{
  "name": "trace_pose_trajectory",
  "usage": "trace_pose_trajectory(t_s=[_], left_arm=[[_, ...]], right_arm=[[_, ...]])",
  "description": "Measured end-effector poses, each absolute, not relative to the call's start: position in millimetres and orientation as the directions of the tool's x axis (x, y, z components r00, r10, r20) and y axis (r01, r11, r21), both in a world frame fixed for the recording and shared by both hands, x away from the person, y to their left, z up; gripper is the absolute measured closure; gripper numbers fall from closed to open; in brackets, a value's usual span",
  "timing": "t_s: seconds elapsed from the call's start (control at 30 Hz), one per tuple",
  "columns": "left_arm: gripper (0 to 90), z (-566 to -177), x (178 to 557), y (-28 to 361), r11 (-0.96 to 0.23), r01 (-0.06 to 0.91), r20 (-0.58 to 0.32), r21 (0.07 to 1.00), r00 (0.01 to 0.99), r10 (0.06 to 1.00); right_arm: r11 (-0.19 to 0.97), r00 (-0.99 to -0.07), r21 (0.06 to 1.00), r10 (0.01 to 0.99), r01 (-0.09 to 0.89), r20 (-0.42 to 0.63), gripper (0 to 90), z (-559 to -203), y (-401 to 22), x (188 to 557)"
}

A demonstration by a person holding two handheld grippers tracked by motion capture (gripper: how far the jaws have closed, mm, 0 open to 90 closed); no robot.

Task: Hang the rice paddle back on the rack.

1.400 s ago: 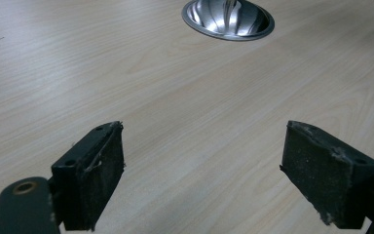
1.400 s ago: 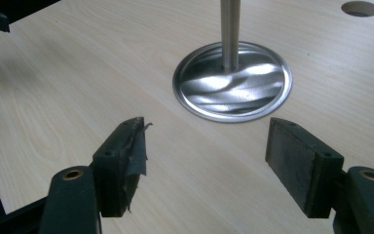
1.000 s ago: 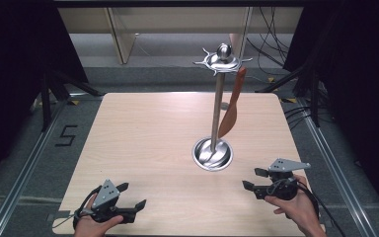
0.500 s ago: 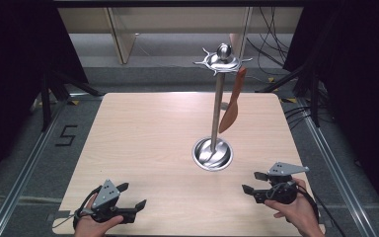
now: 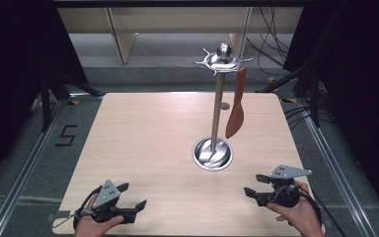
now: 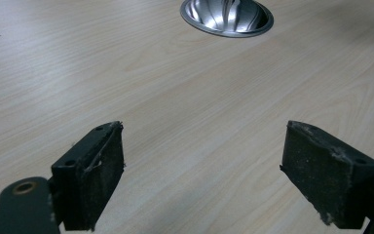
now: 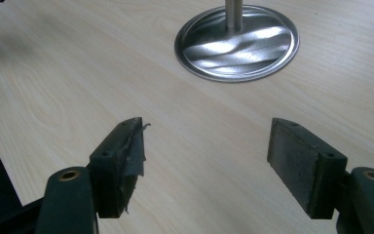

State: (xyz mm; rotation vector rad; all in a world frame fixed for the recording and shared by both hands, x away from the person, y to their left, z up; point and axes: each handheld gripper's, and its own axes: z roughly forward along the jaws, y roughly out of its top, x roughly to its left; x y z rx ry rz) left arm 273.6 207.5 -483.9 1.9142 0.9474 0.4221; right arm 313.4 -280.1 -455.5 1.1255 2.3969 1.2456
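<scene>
A steel utensil stand (image 5: 217, 106) rises from a round base (image 5: 212, 154) right of the table's middle. From a hook at its top (image 5: 222, 60) hangs a brown spatula (image 5: 236, 111). My left gripper (image 5: 134, 194) rests at the near left edge, open, with bare wood between its pads (image 6: 202, 165). My right gripper (image 5: 251, 183) is held at the near right, open, and its jaws have just been opening a little with nothing between them (image 7: 207, 156). The base lies ahead of both grippers (image 6: 226, 17) (image 7: 238, 44).
The light wooden table (image 5: 143, 138) stands on a grey floor with metal rails along both sides. Cables lie on the floor at the back right (image 5: 276, 54). A number 5 is marked on the floor at the left (image 5: 66, 136).
The right gripper has drifted slightly toward the table's near edge. The left gripper, the stand and the spatula have kept their places.
</scene>
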Motion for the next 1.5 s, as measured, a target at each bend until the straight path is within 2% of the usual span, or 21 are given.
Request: trace_pose_trajectory(t_s=[0.1,0.13,0.27,0.33,0.37,0.5,0.53,0.57,0.8,0.83,0.87,0.9,1.03,1.13,1.17,1.2,1.23,1.3,1.37,1.47,1.5], left_arm=[[14.8,-484,274,208,-0.285,0.442,-0.081,0.851,0.645,0.760],[14.8,-484,274,208,-0.283,0.441,-0.083,0.852,0.647,0.758],[14.8,-485,274,207,-0.264,0.447,-0.100,0.855,0.642,0.760],[14.8,-485,274,208,-0.279,0.446,-0.089,0.850,0.644,0.760],[14.8,-485,274,208,-0.276,0.447,-0.092,0.851,0.645,0.759],[14.8,-485,274,208,-0.278,0.447,-0.091,0.850,0.645,0.759],[14.8,-485,274,207,-0.278,0.446,-0.093,0.851,0.647,0.757],[14.8,-485,274,207,-0.279,0.446,-0.092,0.850,0.647,0.757],[14.8,-485,273,208,-0.278,0.444,-0.089,0.852,0.646,0.758],[14.8,-484,273,208,-0.281,0.445,-0.087,0.850,0.646,0.758],[14.8,-484,273,208,-0.282,0.445,-0.086,0.850,0.646,0.758],[14.8,-484,273,208,-0.283,0.445,-0.086,0.850,0.647,0.758],[14.8,-484,273,208,-0.290,0.447,-0.085,0.846,0.651,0.754],[14.8,-484,272,207,-0.281,0.451,-0.090,0.847,0.643,0.760],[14.8,-484,272,207,-0.281,0.450,-0.089,0.847,0.644,0.760],[14.8,-484,272,207,-0.281,0.450,-0.090,0.847,0.644,0.760],[14.8,-484,273,208,-0.287,0.446,-0.082,0.848,0.646,0.759],[14.8,-484,273,207,-0.287,0.445,-0.085,0.848,0.649,0.756],[14.8,-484,273,207,-0.287,0.445,-0.082,0.848,0.646,0.758],[14.8,-484,272,207,-0.288,0.445,-0.082,0.848,0.647,0.758],[14.8,-484,272,207,-0.290,0.445,-0.081,0.847,0.648,0.757]], right_arm=[[0.329,-0.662,0.750,0.726,0.573,0.187,28.3,-455,-279,309],[0.335,-0.666,0.768,0.729,0.547,0.157,27.6,-457,-281,310],[0.344,-0.669,0.767,0.728,0.542,0.147,26.3,-458,-282,308],[0.323,-0.664,0.767,0.727,0.555,0.174,25.7,-459,-282,306],[0.340,-0.672,0.773,0.726,0.536,0.146,25.6,-459,-283,307],[0.319,-0.658,0.759,0.730,0.567,0.185,25.0,-460,-283,303],[0.340,-0.664,0.772,0.734,0.536,0.138,24.9,-461,-285,304],[0.321,-0.655,0.754,0.732,0.573,0.186,24.9,-460,-283,301],[0.321,-0.646,0.752,0.743,0.575,0.177,24.9,-461,-286,296],[0.348,-0.669,0.767,0.730,0.539,0.139,24.9,-462,-288,298],[0.318,-0.648,0.756,0.740,0.573,0.180,24.9,-462,-286,295],[0.342,-0.661,0.774,0.739,0.533,0.128,24.9,-462,-289,295],[0.309,-0.639,0.752,0.746,0.582,0.188,24.9,-463,-287,290],[0.321,-0.648,0.752,0.740,0.575,0.180,24.9,-465,-288,288],[0.343,-0.665,0.764,0.732,0.547,0.147,24.9,-466,-290,290],[0.324,-0.647,0.749,0.741,0.578,0.180,24.9,-465,-289,287],[0.347,-0.662,0.762,0.736,0.547,0.140,24.9,-466,-291,288],[0.319,-0.645,0.752,0.743,0.577,0.180,24.9,-467,-289,285],[0.343,-0.672,0.758,0.722,0.555,0.165,24.9,-468,-291,287],[0.313,-0.640,0.742,0.742,0.593,0.198,24.9,-467,-290,280],[0.339,-0.658,0.756,0.737,0.560,0.156,24.9,-469,-292,281]])
